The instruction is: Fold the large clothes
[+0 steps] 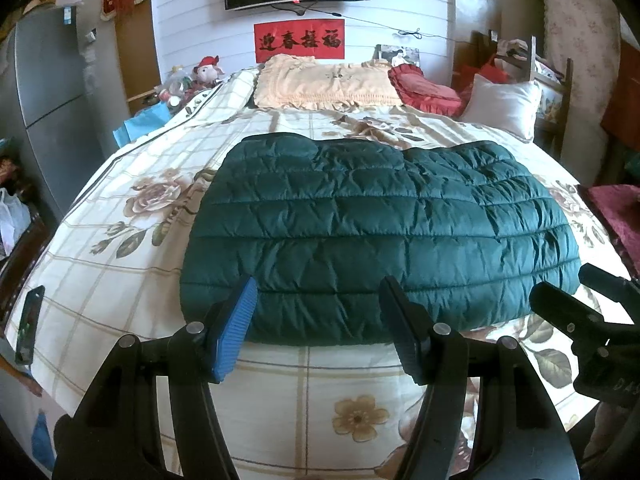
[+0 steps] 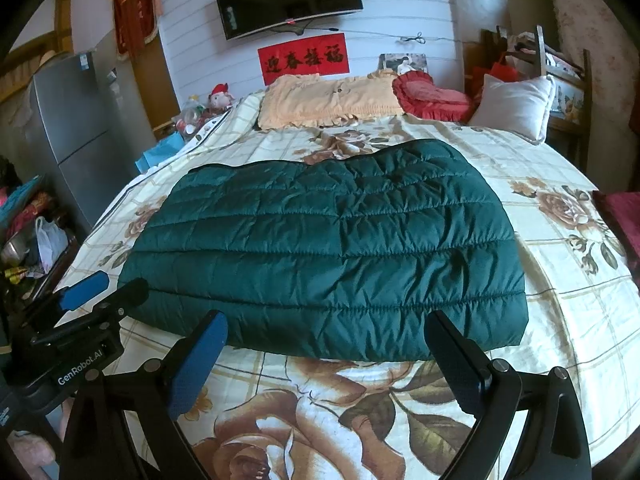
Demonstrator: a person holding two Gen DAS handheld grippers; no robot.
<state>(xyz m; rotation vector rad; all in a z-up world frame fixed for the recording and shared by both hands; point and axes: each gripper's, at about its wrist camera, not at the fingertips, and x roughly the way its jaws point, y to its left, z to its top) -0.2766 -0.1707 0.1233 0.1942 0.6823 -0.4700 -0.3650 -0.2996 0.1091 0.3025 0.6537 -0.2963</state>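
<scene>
A dark green quilted down jacket [image 1: 376, 232] lies flat on the floral bedspread [image 1: 120, 248], folded into a broad rectangle. It also shows in the right wrist view [image 2: 332, 248]. My left gripper [image 1: 320, 304] is open and empty, hovering just above the jacket's near edge. My right gripper [image 2: 328, 340] is open and empty, at the jacket's near edge on the bedspread [image 2: 560, 280]. The right gripper also shows at the right edge of the left wrist view [image 1: 576, 292]; the left one shows at the left of the right wrist view [image 2: 108, 288].
Pillows lie at the head of the bed: a peach one [image 1: 324, 80], a red one [image 1: 428, 90], a white one [image 1: 504, 104]. A phone [image 1: 30, 324] lies near the bed's left edge. A grey fridge [image 1: 48, 92] stands left. A dark red cloth [image 1: 616, 208] lies at right.
</scene>
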